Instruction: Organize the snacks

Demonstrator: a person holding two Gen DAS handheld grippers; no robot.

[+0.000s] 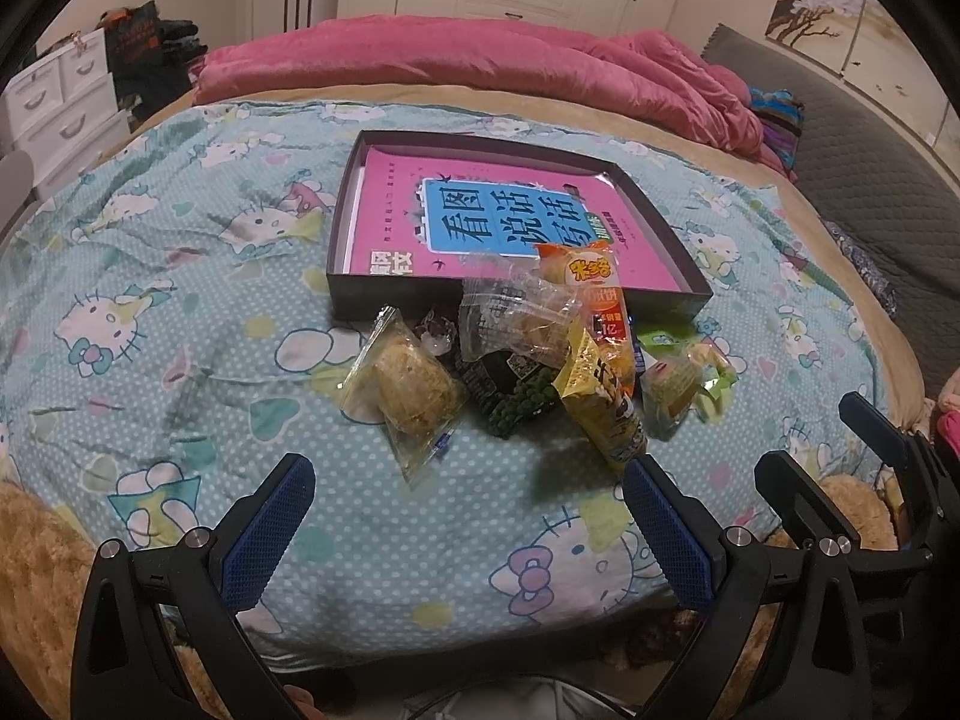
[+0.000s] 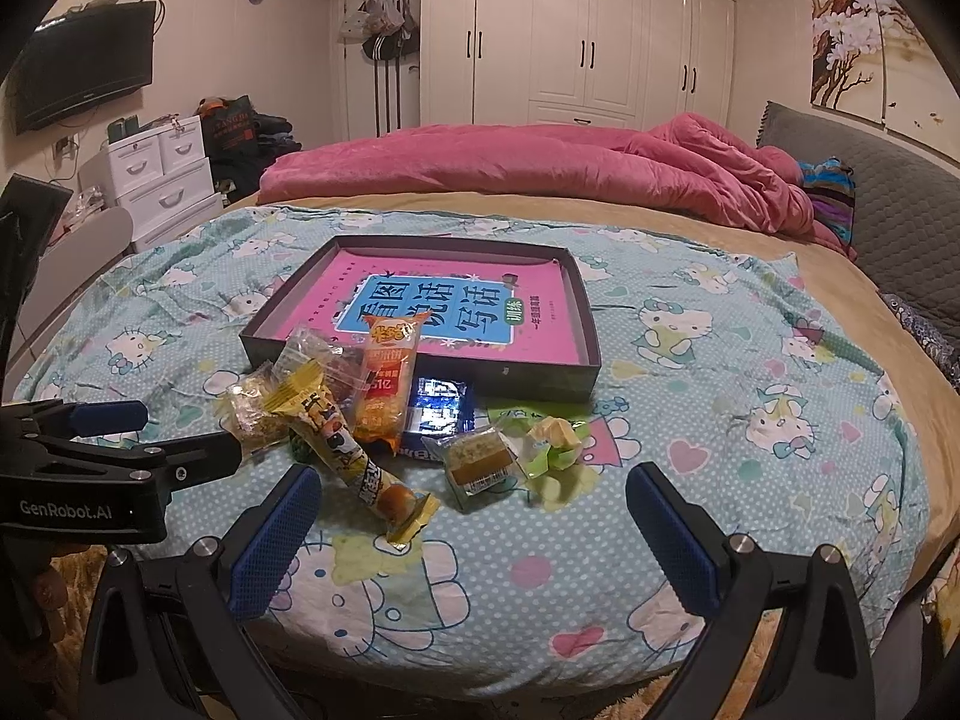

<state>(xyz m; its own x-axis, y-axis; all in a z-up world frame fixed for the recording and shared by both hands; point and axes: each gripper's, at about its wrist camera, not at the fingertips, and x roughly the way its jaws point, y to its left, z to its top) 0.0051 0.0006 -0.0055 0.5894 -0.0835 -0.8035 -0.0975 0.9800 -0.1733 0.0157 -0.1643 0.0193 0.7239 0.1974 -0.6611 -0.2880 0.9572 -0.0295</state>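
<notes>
A pile of wrapped snacks lies on the Hello Kitty quilt in front of a shallow dark box (image 1: 654, 192) (image 2: 540, 372) holding a pink book (image 1: 480, 210) (image 2: 456, 306). The pile includes a clear-wrapped pastry (image 1: 408, 390), an orange packet (image 1: 600, 300) (image 2: 387, 378) leaning on the box's front wall, a long yellow packet (image 1: 600, 402) (image 2: 348, 450), a small square cake (image 2: 480, 462) and a blue packet (image 2: 441, 408). My left gripper (image 1: 468, 498) is open and empty, short of the pile. My right gripper (image 2: 474, 510) is open and empty, just in front of the snacks.
A pink duvet (image 2: 540, 168) lies across the far part of the bed. A grey headboard (image 2: 888, 222) is at the right. White drawers (image 2: 162, 180) stand at the left, wardrobes (image 2: 600, 30) at the back. Fluffy tan fabric (image 1: 36, 570) lies at the near edge.
</notes>
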